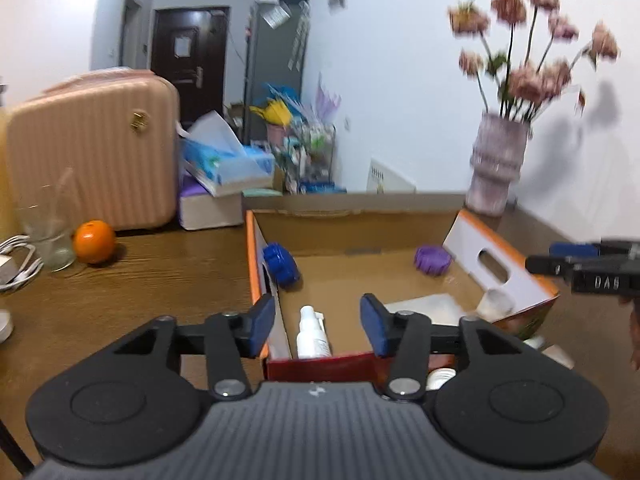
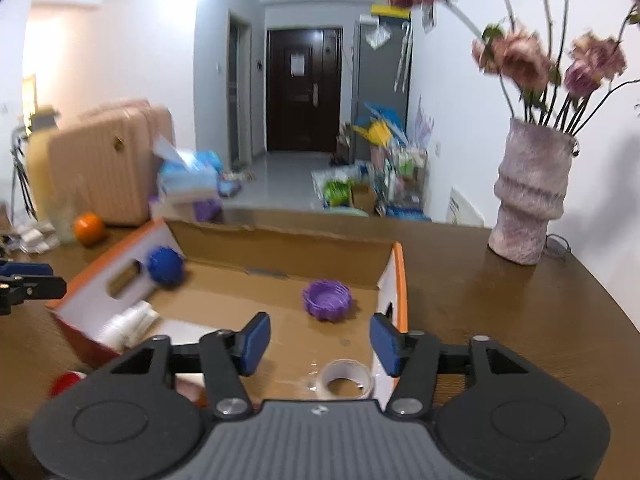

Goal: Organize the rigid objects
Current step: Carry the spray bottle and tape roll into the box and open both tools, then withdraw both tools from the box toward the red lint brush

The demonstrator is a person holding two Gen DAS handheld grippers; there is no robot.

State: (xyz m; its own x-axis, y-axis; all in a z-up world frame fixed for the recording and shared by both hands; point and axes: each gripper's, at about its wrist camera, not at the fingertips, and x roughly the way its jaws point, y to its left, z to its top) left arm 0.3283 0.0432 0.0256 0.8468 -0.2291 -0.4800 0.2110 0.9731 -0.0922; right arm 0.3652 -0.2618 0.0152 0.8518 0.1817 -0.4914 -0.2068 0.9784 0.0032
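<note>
An open cardboard box (image 1: 352, 204) (image 2: 280, 236) with orange-edged flaps sits on the brown table. Inside lie a blue ridged lid (image 1: 282, 263) (image 2: 165, 266), a purple ridged lid (image 1: 432, 260) (image 2: 327, 300), a white spray bottle (image 1: 312, 334), a white cup (image 1: 496, 304) and a roll of clear tape (image 2: 346, 378). My left gripper (image 1: 318, 324) hangs open over the box's near left corner, the spray bottle below the gap, untouched. My right gripper (image 2: 320, 344) is open above the near right part of the box, nothing between its pads. Each gripper shows at the other view's edge.
A vase of pink flowers (image 1: 498, 164) (image 2: 528, 196) stands at the table's back right. An orange (image 1: 95, 241) (image 2: 89, 229), a glass (image 1: 48, 236), white cables (image 1: 16, 268), a pink case (image 1: 92, 152) and tissue packs (image 1: 224, 168) crowd the back left. Small white items (image 1: 440, 378) lie by the box front.
</note>
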